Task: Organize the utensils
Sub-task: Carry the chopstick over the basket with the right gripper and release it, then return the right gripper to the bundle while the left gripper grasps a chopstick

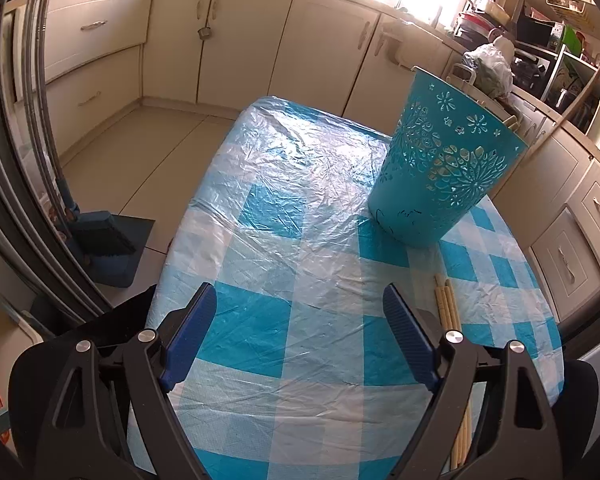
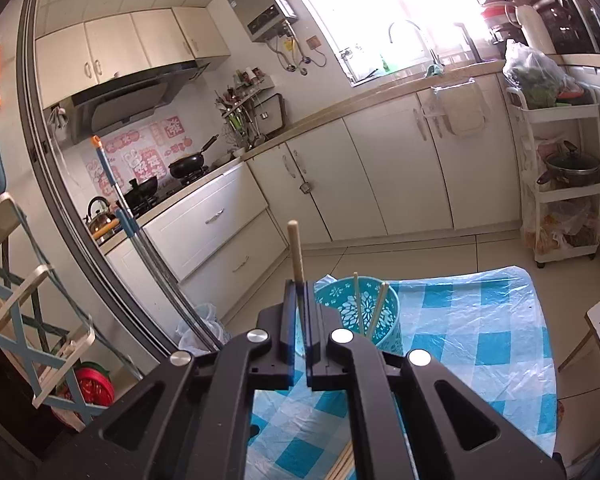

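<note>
In a home kitchen, the right gripper (image 2: 299, 296) is clamped on a single chopstick (image 2: 296, 250), its jaws pressed together around the lower shaft so the stick stands upright above them, a pose that looks suited to dropping it end-first into the teal holder (image 2: 364, 312). That perforated holder stands near the far edge of the table (image 1: 260, 320), which is covered in blue-and-white checked plastic, and already carries two chopsticks (image 2: 370, 308) leaning against its rim, so the sorting appears partly done. The left gripper (image 1: 300, 328) hovers over the near part of the table with its blue pads (image 1: 410, 340) wide apart and nothing between them, apparently waiting its turn. Just beside its right finger, toward the table's near right edge, the remaining chopsticks (image 1: 446, 304) lie flat in a loose bundle, probably the next to be collected. Cupboards (image 1: 228, 40) line the walls behind.
</note>
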Action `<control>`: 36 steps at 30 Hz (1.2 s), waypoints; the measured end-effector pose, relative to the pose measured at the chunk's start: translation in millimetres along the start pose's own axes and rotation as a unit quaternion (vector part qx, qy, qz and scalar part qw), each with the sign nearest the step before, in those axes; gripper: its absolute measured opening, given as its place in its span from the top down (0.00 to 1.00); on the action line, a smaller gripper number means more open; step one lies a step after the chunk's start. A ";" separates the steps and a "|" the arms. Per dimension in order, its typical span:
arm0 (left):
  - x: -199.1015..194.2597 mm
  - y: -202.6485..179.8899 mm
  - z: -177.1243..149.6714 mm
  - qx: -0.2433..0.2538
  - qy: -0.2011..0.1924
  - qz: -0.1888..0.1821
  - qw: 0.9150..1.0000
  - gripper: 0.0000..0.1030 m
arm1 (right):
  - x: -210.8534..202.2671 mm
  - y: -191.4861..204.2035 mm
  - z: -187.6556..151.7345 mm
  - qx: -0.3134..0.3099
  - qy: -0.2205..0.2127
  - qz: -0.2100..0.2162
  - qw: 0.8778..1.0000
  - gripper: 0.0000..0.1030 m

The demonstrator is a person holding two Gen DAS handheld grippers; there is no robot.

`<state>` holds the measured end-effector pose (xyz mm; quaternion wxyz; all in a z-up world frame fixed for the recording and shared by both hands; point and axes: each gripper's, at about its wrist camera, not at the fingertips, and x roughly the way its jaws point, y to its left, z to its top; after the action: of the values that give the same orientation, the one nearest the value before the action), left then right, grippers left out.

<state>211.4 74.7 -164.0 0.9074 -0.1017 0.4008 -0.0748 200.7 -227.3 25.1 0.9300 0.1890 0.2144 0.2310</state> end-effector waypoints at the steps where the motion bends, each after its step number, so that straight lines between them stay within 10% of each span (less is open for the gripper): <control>1: 0.8 0.1 -0.1 -0.001 0.001 0.000 1.000 0.21 | -0.5 0.5 4.2 0.000 -0.003 0.000 1.000 0.96; 13: 5.1 3.6 -1.5 -0.010 0.005 -0.003 1.000 0.21 | 19.2 15.9 59.4 -0.044 -0.039 -0.021 0.998 0.96; 31: -1.3 5.0 1.2 -0.016 0.000 -0.005 1.000 0.21 | 60.5 -10.9 3.6 -0.031 0.043 -0.066 0.996 0.94; 32: -2.4 4.4 1.0 -0.015 0.000 -0.005 1.000 0.21 | 52.3 -8.3 0.6 -0.033 0.036 -0.070 0.996 0.77; 33: -3.3 3.9 1.3 -0.015 0.000 -0.005 1.000 0.21 | 41.8 -4.9 -3.4 -0.037 0.023 -0.081 0.996 0.38; 36: -7.8 0.1 1.0 -0.011 -0.002 -0.006 1.000 0.20 | 13.8 3.4 -20.2 -0.054 -0.027 -0.117 0.991 0.08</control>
<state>206.9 76.6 -157.8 0.9067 -0.1139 0.3991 -0.0752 200.8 -212.4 5.5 0.9649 0.1181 0.1974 0.1268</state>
